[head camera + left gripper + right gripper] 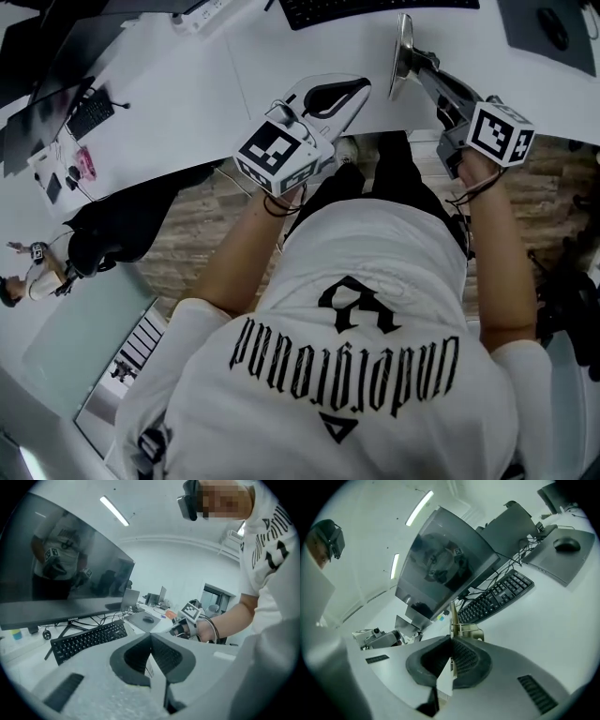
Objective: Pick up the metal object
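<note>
The white desk (187,103) fills the top of the head view, with a dark monitor (445,559) and black keyboard (375,9) at the upper edge. The left tongs (151,639) are together and empty at centre. The right tongs (451,641) are clamped on the metal object (403,56), a thin disc held edge-on above the desk at upper right.

We reach forward with both: left gripper (151,641) jaws together, nothing between; right gripper (451,644) tilted slightly down, clamped on metal object (402,56).
</note>
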The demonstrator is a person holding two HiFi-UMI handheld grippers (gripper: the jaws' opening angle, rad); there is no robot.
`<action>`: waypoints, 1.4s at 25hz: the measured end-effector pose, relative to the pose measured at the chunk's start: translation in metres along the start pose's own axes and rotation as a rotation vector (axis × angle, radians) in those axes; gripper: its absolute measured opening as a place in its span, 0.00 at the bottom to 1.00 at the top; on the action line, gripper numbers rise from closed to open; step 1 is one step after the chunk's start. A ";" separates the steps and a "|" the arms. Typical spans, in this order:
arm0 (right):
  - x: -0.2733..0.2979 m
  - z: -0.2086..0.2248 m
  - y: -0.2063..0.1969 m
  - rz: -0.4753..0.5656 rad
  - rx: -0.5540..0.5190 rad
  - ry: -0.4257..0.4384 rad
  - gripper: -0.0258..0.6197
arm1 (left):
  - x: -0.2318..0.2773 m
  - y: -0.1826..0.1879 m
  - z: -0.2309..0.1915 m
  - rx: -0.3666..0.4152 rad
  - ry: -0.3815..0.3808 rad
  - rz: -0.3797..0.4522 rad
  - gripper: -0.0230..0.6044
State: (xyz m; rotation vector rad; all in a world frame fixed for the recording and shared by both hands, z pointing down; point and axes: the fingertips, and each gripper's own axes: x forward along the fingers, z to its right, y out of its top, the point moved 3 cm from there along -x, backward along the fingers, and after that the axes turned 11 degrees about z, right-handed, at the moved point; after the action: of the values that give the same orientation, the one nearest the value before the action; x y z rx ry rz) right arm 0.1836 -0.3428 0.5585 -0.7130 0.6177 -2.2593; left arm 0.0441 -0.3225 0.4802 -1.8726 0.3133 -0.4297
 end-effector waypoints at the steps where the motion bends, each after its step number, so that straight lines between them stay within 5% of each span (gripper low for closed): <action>1: -0.003 -0.010 0.003 0.013 -0.018 0.009 0.06 | -0.003 0.007 0.002 0.008 -0.001 0.013 0.06; 21: -0.100 -0.229 0.051 0.348 -0.478 0.181 0.06 | -0.120 0.124 0.074 0.280 -0.100 0.168 0.06; 35: -0.133 -0.310 0.067 0.502 -0.590 0.265 0.06 | -0.149 0.168 0.095 0.387 -0.124 0.220 0.06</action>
State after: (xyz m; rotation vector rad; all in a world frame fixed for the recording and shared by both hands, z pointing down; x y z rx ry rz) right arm 0.0994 -0.2212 0.2473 -0.4501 1.4507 -1.7103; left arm -0.0490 -0.2359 0.2725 -1.4608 0.3229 -0.2045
